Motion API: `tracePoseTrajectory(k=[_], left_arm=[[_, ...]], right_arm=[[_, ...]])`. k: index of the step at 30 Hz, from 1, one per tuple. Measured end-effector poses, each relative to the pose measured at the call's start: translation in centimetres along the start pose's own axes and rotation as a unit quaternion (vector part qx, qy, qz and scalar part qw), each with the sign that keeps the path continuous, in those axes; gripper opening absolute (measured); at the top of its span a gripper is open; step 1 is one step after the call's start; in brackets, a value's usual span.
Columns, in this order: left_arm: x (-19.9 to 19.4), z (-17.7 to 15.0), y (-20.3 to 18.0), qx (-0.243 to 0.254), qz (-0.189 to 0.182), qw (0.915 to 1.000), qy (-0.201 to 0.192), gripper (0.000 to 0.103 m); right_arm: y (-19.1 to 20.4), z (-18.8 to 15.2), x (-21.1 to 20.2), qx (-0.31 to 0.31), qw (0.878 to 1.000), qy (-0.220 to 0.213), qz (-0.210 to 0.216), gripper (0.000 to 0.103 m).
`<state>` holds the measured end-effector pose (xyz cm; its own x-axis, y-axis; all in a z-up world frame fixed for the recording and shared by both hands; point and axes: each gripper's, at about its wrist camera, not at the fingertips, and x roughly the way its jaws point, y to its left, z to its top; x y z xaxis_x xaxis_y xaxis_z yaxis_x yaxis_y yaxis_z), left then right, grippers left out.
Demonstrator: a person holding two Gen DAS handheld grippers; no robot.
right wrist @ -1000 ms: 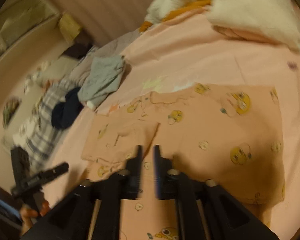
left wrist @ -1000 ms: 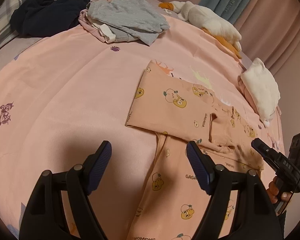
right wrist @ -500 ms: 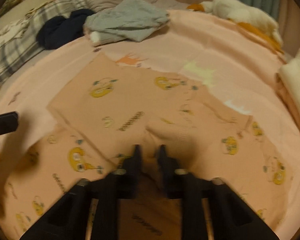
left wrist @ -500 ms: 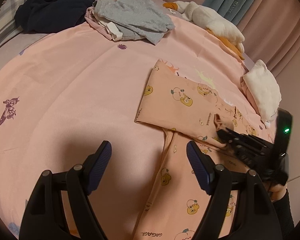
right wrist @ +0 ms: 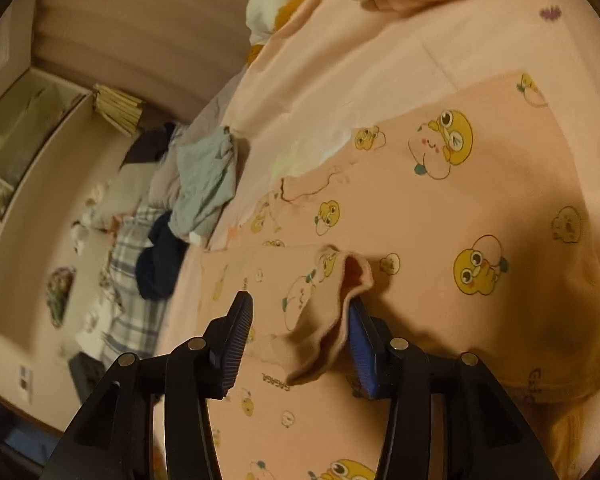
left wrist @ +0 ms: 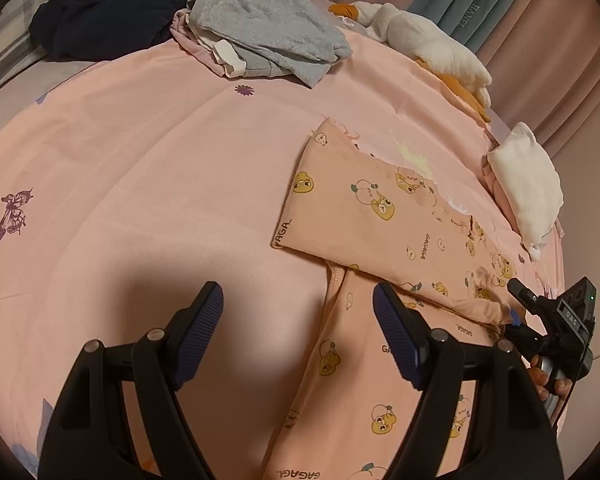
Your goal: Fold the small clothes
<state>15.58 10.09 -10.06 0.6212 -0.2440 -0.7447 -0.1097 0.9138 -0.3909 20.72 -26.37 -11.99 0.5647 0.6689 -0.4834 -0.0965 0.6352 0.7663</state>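
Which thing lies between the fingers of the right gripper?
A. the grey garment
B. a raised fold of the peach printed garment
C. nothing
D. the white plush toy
B: a ridge of the peach printed garment stands between the opening jaws of the right gripper.

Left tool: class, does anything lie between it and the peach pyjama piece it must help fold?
Nothing visible does: the left tool hangs open above bare pink sheet, with the pyjama piece beside it.

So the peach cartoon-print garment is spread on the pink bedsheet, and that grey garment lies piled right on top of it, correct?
Not quite. The grey garment lies apart from the peach cartoon-print garment, heaped farther up the pink bedsheet beside a dark navy garment. The left wrist view shows bare sheet between them. The peach garment is indeed spread on the sheet.
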Motion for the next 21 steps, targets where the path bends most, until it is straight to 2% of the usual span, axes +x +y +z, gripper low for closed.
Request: tracePoseTrajectory(k=[2,3,4,5,8,16,21], left_arm=[[0.0,0.0,-0.1,0.001,0.002,1.0000,0.000,0.077],[0.0,0.0,0.0,0.000,0.001,1.0000,0.000,0.077],[-0.1,0.0,0.0,0.000,0.002,1.0000,0.001,0.077],[-0.2,0.1,0.0,0.000,0.002,1.0000,0.000,0.077],[-0.5,0.1,-0.1,0.003,0.005,1.0000,-0.003,0.077],[-1.1,0.4,0.0,0.004,0.001,0.9999,-0.009,0.077],[-0.8,0.7,-1.0,0.019,0.001,0.9998,-0.009,0.077]], right_arm=[[0.5,-0.1,0.5,-0.015,0.999,0.006,-0.027,0.047],[0.8,-0.2,0.9,-0.022,0.998,0.011,-0.054,0.034],[1.1,-0.2,1.4,-0.030,0.996,0.020,-0.078,0.012],[1.1,-0.1,1.7,-0.033,0.995,0.025,-0.095,0.008],[1.9,0.5,0.9,-0.053,0.993,0.020,-0.106,0.006],[5.4,3.4,-5.1,-0.094,0.992,-0.055,-0.068,0.006],[2.6,3.8,-5.3,-0.072,0.989,-0.051,-0.118,0.006]])
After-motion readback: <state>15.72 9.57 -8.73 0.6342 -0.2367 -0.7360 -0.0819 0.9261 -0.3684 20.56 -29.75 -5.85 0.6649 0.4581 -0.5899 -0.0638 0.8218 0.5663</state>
